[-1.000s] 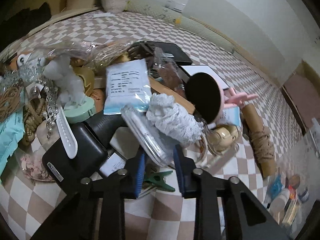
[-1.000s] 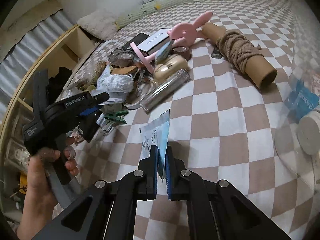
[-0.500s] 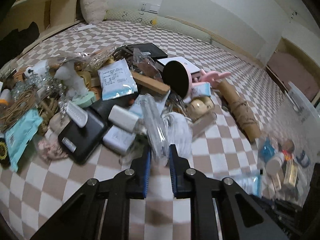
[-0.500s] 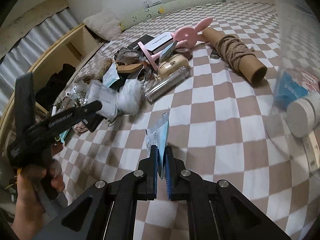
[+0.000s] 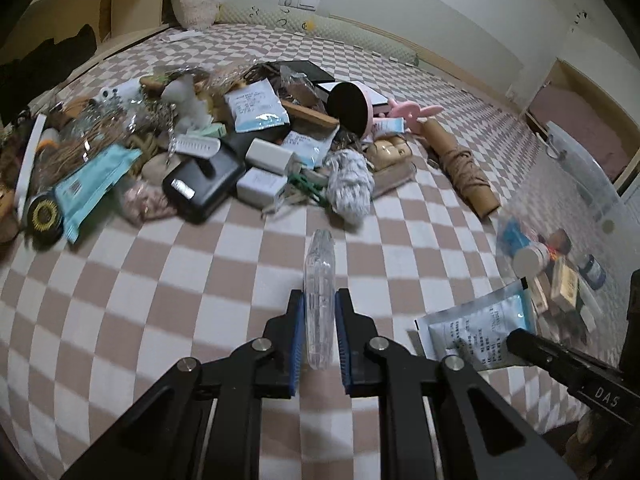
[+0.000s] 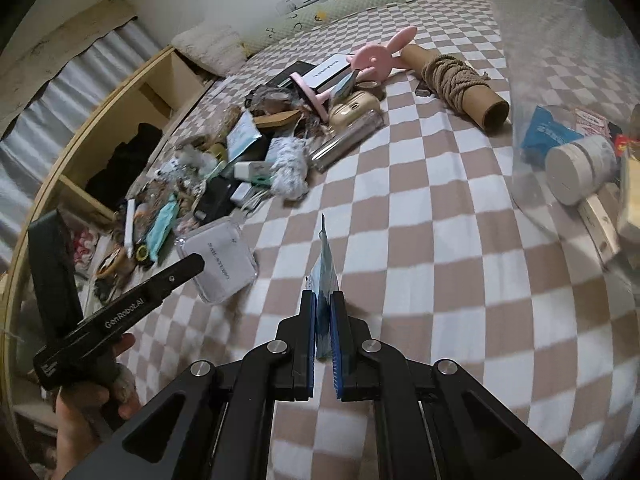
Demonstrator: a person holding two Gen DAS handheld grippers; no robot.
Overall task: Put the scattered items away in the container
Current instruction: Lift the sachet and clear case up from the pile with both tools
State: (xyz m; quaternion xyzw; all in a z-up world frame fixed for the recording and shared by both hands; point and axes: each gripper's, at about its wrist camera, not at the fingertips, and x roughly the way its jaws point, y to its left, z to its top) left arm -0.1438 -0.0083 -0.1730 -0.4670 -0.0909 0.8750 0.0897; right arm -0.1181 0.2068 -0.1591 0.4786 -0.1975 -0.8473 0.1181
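L gripper (image 5: 320,334) fingers clamped on clear flat case (image 5: 319,284), R gripper (image 6: 323,334) fingers pinching blue sachet (image 6: 325,276); clear container (image 5: 576,216) lies to R of both, R hand nearer, pile behind on bed.

The left tool (image 5: 320,312) points steeply down, its two blue-padded jaws clamped tight on a clear plastic case (image 5: 319,296) standing on edge between them. The right tool (image 6: 324,312) tilts down likewise, jaws pinched on a pale blue sachet (image 6: 325,276). A bare left hand (image 6: 92,396) grips the left tool's handle.
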